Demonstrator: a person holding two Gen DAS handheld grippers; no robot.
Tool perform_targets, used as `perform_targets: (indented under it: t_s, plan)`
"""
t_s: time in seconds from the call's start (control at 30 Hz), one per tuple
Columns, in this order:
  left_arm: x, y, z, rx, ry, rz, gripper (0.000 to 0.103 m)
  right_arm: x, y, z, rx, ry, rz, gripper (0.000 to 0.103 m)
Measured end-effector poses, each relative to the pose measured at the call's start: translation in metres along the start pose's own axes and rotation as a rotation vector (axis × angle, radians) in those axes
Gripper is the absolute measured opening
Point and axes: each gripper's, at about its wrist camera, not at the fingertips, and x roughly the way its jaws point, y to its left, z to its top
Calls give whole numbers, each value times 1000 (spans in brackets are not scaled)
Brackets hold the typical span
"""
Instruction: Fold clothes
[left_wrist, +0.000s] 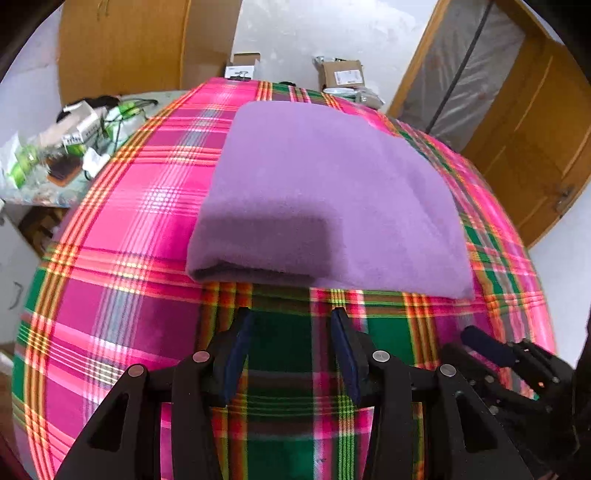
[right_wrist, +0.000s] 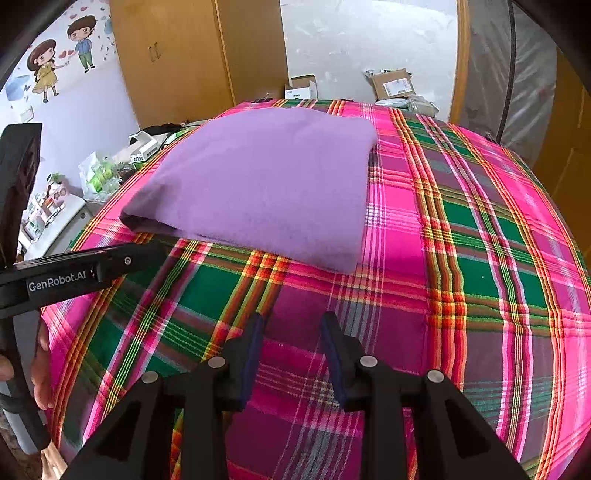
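A purple fleece garment (left_wrist: 325, 199) lies folded into a neat rectangle on the pink and green plaid bedspread (left_wrist: 122, 229). My left gripper (left_wrist: 291, 317) hovers just short of its near folded edge, open, with only the plaid cloth between its fingers. In the right wrist view the same purple garment (right_wrist: 266, 184) sits further ahead and to the left. My right gripper (right_wrist: 291, 321) is open over bare plaid bedspread (right_wrist: 480, 240), holding nothing. The right gripper's fingertips (left_wrist: 480, 341) show at the lower right of the left view. The left gripper's body (right_wrist: 74, 273) enters the right view from the left.
A cluttered side table (left_wrist: 55, 155) with boxes and packets stands left of the bed. Cardboard boxes (right_wrist: 391, 85) sit on the floor beyond the far edge. A wooden wardrobe (right_wrist: 177, 55) and a door (left_wrist: 524, 147) flank the bed. A person's hand (right_wrist: 40, 369) shows at the lower left.
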Motion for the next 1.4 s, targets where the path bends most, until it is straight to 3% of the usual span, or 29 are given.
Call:
perform_targets:
  t_s: [0.2, 0.43, 0.73, 1.07, 1.4]
  plan:
    - [1, -4, -2, 25, -24, 40, 45, 4, -1, 4, 9, -19, -32, 33]
    - [13, -21, 0, 126, -66, 181, 45, 12, -3, 13, 12, -34, -81, 41]
    - [18, -24, 6, 113, -96, 199, 47, 19, -3, 20, 16, -31, -110, 50]
    - [21, -26, 7, 79, -99, 216, 53, 27, -7, 31, 41, -21, -143, 68]
    - [21, -26, 8, 71, -99, 219, 54, 28, -11, 30, 53, -21, -151, 69]
